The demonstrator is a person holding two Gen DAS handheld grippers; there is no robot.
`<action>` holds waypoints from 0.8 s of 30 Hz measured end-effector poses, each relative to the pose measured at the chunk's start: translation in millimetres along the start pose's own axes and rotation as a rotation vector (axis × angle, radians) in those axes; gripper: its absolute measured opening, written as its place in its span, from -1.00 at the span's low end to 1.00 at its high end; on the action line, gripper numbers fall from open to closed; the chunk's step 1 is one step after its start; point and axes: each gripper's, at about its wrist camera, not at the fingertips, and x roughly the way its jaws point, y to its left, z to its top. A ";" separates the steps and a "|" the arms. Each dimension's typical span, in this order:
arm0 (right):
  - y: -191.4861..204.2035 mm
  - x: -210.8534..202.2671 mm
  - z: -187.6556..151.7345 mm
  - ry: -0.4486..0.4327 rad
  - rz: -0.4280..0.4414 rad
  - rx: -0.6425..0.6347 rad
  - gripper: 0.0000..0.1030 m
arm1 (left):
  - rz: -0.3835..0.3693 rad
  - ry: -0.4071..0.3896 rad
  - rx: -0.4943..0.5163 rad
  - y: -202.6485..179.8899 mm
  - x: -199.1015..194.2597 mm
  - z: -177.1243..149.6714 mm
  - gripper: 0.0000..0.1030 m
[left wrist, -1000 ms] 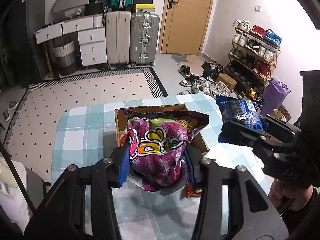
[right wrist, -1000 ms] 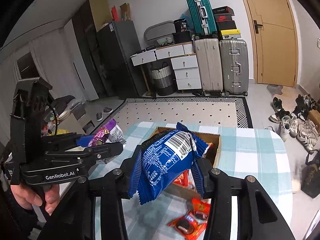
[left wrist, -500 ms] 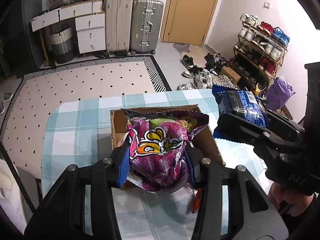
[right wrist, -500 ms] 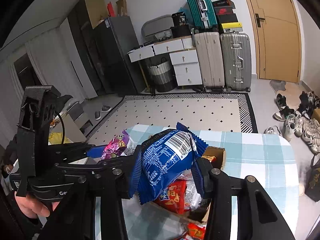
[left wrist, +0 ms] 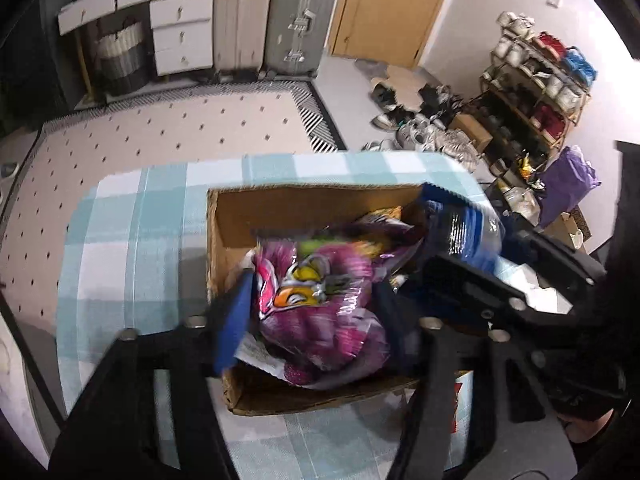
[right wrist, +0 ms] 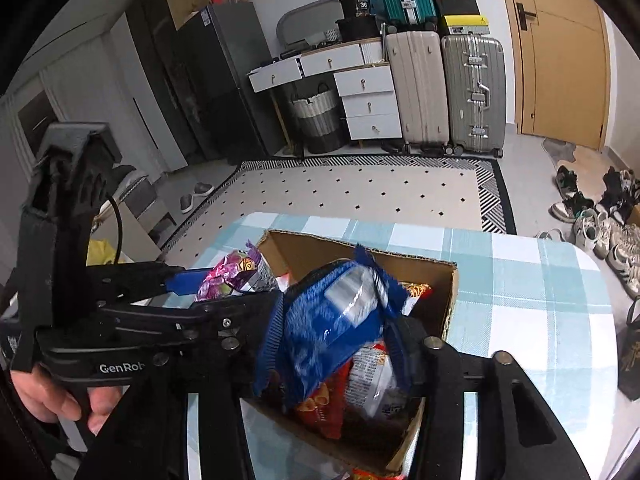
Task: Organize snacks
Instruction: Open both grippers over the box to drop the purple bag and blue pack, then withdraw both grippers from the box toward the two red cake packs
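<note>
An open cardboard box stands on the blue checked tablecloth. My left gripper hangs over the box with a purple snack bag between its fingers. Its jaws are opening, and the bag, blurred, sits loose in the gap, low in the box. My right gripper is over the box too. A blue snack bag is between its pads; the jaws are opening but still touch the bag's sides. In the left wrist view the blue bag is at the box's right end. The left gripper and the purple bag lie to the left.
Red and white snack packs lie in the box under the blue bag. A red packet lies on the cloth by the box's near right corner. A hand holds the left gripper. Beyond the table are a dotted rug, suitcases and a shoe rack.
Both grippers have sunk toward the box with their bags. The purple bag and the blue bag now reach into the box, and both pairs of jaws stand wider than before.
</note>
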 end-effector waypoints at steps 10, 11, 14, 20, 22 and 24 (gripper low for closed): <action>-12.0 -27.6 -1.1 -0.094 -0.037 0.015 0.36 | 0.056 -0.073 0.018 -0.2 -9.0 -0.4 0.60; -11.2 -31.0 -1.1 -0.096 -0.038 0.015 0.36 | 0.059 -0.077 0.020 0.2 -14.2 -2.6 0.60; -10.8 -39.5 -0.8 -0.099 -0.035 0.018 0.36 | 0.068 -0.095 0.022 -2.0 -24.7 -5.5 0.60; -1.4 -57.2 -1.9 -0.114 -0.030 0.002 0.36 | 0.082 -0.115 0.035 -5.8 -46.5 -15.1 0.60; 2.2 -63.3 -2.1 -0.118 -0.026 0.000 0.36 | 0.087 -0.128 0.035 -7.3 -54.1 -18.0 0.60; 6.6 -69.6 -2.6 -0.125 -0.020 -0.003 0.36 | 0.091 -0.135 0.036 -7.9 -61.7 -20.6 0.61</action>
